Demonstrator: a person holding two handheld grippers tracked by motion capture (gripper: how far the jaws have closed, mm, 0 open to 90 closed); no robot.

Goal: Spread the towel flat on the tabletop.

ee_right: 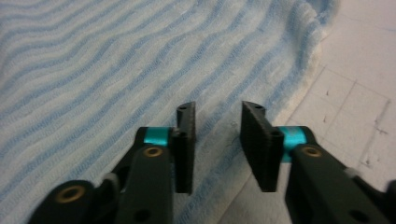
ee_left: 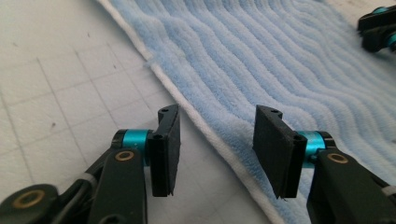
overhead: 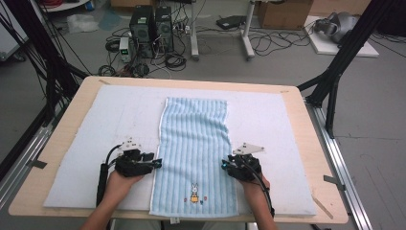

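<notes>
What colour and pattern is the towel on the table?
The towel is light blue with ribbed stripes, a white edge and a small rabbit motif, clearest in the high view.

Two computer towers (overhead: pixel 152 29) and cables (overhead: pixel 268 40) on floor (overhead: pixel 287 62)

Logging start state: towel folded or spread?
Spread: the towel lies flat in one layer on the white mat, rabbit picture facing up.
</notes>
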